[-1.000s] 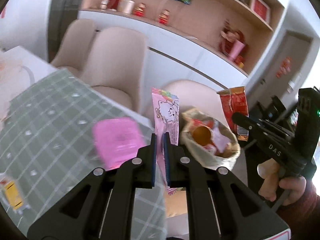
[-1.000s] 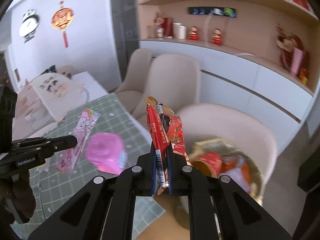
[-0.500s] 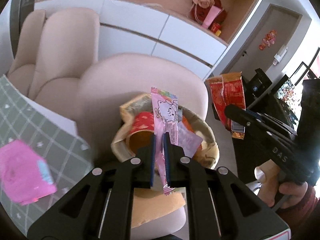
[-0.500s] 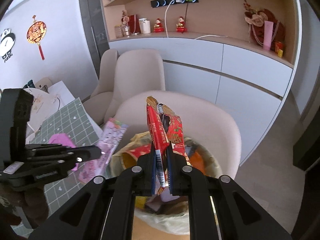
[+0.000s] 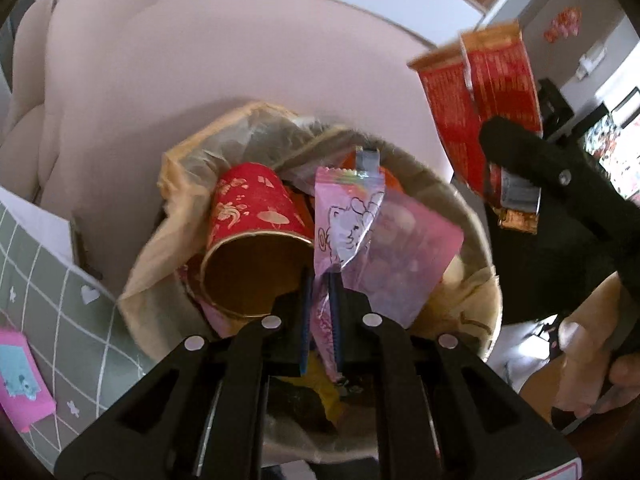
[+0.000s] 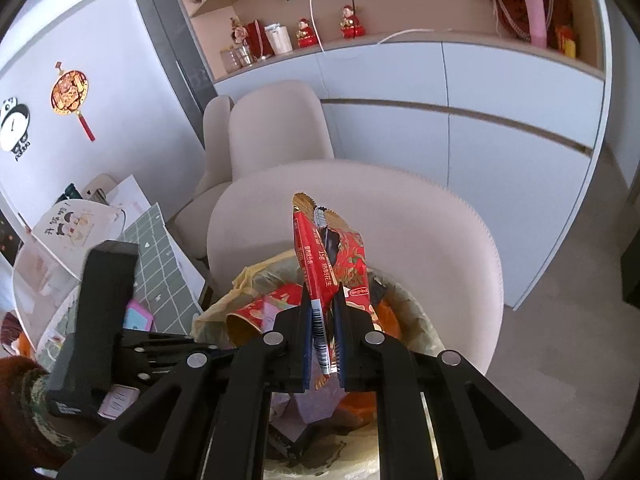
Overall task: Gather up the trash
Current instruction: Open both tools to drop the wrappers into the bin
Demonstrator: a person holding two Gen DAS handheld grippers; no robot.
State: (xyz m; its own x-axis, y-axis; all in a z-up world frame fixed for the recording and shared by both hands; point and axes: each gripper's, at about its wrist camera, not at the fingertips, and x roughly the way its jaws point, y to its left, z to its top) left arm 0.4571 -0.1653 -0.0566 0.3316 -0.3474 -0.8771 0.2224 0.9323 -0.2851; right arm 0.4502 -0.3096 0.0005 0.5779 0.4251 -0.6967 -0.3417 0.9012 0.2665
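Observation:
My left gripper (image 5: pixel 320 280) is shut on a pink cartoon wrapper (image 5: pixel 344 220) and holds it just above the open trash bag (image 5: pixel 172 192). The bag holds a red paper cup (image 5: pixel 252 208), a pink packet (image 5: pixel 404 248) and other wrappers. My right gripper (image 6: pixel 323 300) is shut on a red snack wrapper (image 6: pixel 320 256), held above the same bag (image 6: pixel 248 280). The red wrapper also shows in the left wrist view (image 5: pixel 480 92), to the right of the bag.
A beige chair (image 6: pixel 360 200) stands right behind the bag, with more chairs (image 6: pixel 272 128) beyond. A table with a green grid cloth (image 5: pixel 44 288) lies to the left, with a pink packet (image 5: pixel 20 376) on it. White cabinets (image 6: pixel 480 100) line the wall.
Both grippers have moved from over the table towards the trash bag and lower. The left one with the pink wrapper is now close above the bag's contents.

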